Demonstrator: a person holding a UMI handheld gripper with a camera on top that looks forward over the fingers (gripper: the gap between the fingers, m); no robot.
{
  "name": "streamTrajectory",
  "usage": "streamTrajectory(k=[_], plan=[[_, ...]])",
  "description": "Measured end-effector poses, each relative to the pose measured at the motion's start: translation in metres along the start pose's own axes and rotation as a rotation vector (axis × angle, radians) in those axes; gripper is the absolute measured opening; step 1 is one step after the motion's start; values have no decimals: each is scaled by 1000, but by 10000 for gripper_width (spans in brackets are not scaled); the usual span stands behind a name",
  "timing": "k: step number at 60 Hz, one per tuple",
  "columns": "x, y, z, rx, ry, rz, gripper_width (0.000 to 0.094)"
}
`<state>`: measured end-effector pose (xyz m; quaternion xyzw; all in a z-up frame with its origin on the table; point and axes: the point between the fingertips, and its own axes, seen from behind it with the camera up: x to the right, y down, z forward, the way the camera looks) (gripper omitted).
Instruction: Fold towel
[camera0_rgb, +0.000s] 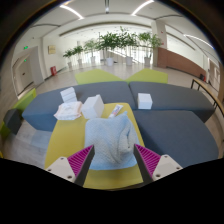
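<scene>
The tool (113, 160) is being held wide open with nothing in it, just before the light blue towel (108, 138) that is lying crumpled on the yellow bench (62, 146), so folding is not being started yet.

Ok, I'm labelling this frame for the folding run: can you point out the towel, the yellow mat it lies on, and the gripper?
towel (107, 137), gripper view, middle of the pale crumpled cloth.
yellow mat (66, 142), gripper view, bare part beside the towel.
gripper (114, 160), gripper view, midway between the open fingertips, at the towel's near edge.
</scene>
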<state>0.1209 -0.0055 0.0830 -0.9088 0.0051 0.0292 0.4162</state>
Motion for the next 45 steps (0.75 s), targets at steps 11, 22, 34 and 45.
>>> streamTrajectory(k=[11, 22, 34, 45], plan=[[-40, 10, -94, 36, -111, -40, 838], [-71, 29, -154, 93, -113, -108, 842], [-69, 47, -165, 105, -70, -158, 848], [-63, 48, -158, 135, -89, -118, 851]])
